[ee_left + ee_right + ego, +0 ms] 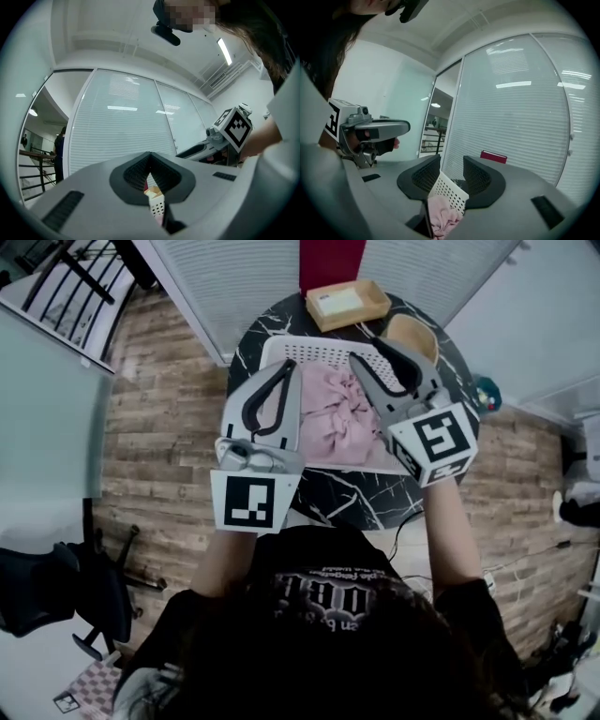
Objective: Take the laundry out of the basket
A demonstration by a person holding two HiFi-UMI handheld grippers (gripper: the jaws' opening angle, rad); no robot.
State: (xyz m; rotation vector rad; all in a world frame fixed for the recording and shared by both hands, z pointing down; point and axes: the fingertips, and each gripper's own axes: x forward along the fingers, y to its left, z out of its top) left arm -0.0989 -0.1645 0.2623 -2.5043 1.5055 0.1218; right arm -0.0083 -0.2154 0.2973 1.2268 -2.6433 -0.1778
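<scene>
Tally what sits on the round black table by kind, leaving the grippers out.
White perforated plastic basket: 1
Pink crumpled cloth bundle inside it: 1
Shallow wooden tray: 1
Round tan bowl: 1
Total: 4

left gripper (287, 366) closed, right gripper (366, 350) ajar

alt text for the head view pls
Seen from above, a person holds two grippers over a white basket of pink laundry on a round black marble table. The left gripper is shut, the right gripper open.
</scene>
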